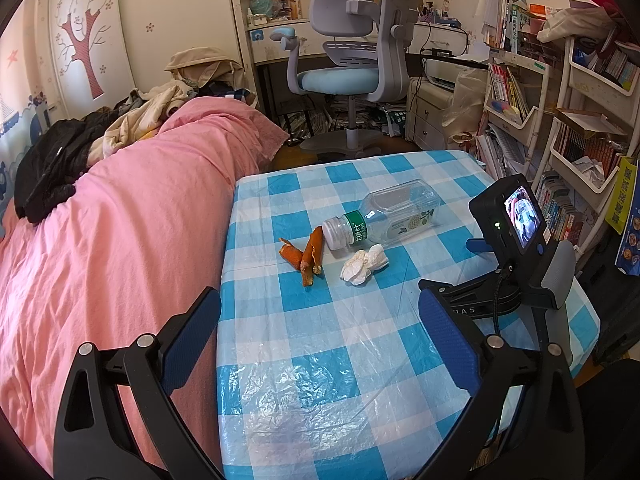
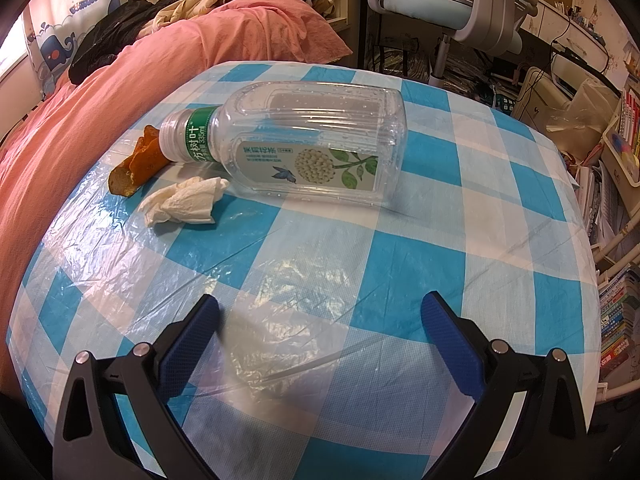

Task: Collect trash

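An empty clear plastic bottle (image 1: 394, 214) (image 2: 304, 140) with a green neck label lies on its side on the blue-and-white checked table (image 1: 320, 360) (image 2: 420, 260). Orange peel pieces (image 1: 304, 256) (image 2: 138, 162) lie by its white cap. A crumpled white tissue (image 1: 365, 265) (image 2: 184, 200) lies just in front of the cap. My left gripper (image 1: 320, 312) hovers open at the table's near-left edge, nothing between its fingers. My right gripper (image 2: 320, 316) is open above the table, short of the bottle. Its body and camera screen (image 1: 520, 240) show at the right in the left wrist view.
A bed with a pink cover (image 1: 100, 240) (image 2: 80, 100) and piled clothes (image 1: 60, 152) borders the table's left side. A grey desk chair (image 1: 360, 40) (image 2: 460, 0) stands beyond the far edge. Crowded white bookshelves (image 1: 560, 120) (image 2: 616, 220) stand at the right.
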Demonstrator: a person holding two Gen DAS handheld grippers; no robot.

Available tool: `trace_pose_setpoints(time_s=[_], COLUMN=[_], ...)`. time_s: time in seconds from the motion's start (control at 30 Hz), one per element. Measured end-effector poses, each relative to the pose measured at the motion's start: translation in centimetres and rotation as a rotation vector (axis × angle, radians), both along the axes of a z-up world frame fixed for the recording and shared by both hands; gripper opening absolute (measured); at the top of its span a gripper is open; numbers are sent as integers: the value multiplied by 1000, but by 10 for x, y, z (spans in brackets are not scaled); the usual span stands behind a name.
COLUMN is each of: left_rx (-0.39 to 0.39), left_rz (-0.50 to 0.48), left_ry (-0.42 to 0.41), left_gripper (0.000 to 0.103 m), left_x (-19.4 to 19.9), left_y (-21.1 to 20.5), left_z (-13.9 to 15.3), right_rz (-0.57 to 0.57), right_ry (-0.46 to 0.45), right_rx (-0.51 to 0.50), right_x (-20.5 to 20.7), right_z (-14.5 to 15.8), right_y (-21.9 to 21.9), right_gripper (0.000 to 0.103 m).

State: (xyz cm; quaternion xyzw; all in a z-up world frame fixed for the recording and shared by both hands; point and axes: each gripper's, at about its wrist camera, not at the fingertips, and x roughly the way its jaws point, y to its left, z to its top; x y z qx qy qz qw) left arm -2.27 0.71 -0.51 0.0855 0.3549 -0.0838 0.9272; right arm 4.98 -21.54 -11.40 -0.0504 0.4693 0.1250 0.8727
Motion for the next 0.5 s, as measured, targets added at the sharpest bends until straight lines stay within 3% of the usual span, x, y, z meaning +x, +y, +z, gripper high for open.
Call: trace_pose_setpoints(time_s=[0.5], left_rx=[0], left_rz=[0], left_ry=[-1], left_gripper=[95], left_x=[1], left_y=[0], left_z=[1], right_rz=[0], right_ry=[0], right_rx=[0], right_x=[0], right_z=[0], right_y=[0], right_gripper=[97])
